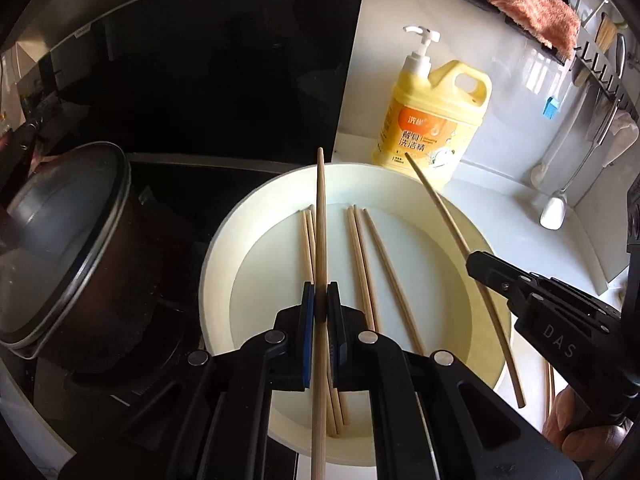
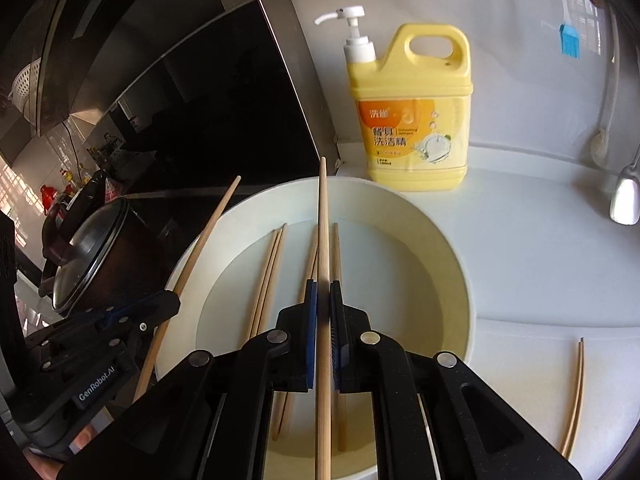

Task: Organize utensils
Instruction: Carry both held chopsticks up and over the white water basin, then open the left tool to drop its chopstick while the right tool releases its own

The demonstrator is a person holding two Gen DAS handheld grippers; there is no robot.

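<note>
My left gripper (image 1: 321, 304) pinches one chopstick (image 1: 321, 208); my right gripper (image 2: 323, 300) pinches another chopstick (image 2: 324, 220). Both hang over the white basin (image 1: 224, 240), loose chopsticks (image 1: 360, 248) below. Advise keeping both level and parallel. White counter (image 2: 520, 280) right of my tongs, pot (image 1: 68, 248) left, detergent bottle (image 2: 412, 120) ahead.
</note>
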